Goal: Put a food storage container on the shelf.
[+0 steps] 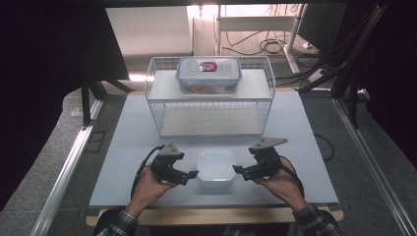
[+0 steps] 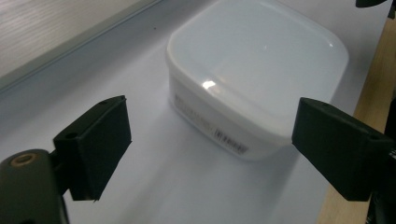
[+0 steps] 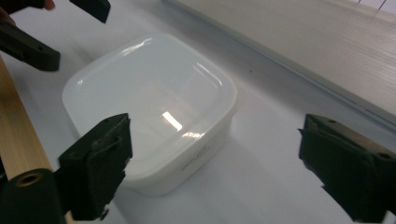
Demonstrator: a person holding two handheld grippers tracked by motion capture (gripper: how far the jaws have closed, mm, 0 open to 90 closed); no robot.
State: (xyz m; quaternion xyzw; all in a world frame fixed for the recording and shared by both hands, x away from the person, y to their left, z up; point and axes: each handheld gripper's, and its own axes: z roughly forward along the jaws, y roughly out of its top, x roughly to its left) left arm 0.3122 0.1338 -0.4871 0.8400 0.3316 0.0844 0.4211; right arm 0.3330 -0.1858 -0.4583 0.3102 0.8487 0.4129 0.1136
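Now, left tongs [image 1: 193,174] spread wide, gripping nothing, just beside the left wall of a white tub [image 1: 215,169]. Tub resting on the counter [image 1: 123,162], near its front edge, between both tongs. Right tongs [image 1: 238,170] likewise wide, empty, just beside the tub's right wall.

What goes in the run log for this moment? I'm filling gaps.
left gripper: open, beside white container | right gripper: open, opposite side | container: on table, untouched | rack: holds lidded box
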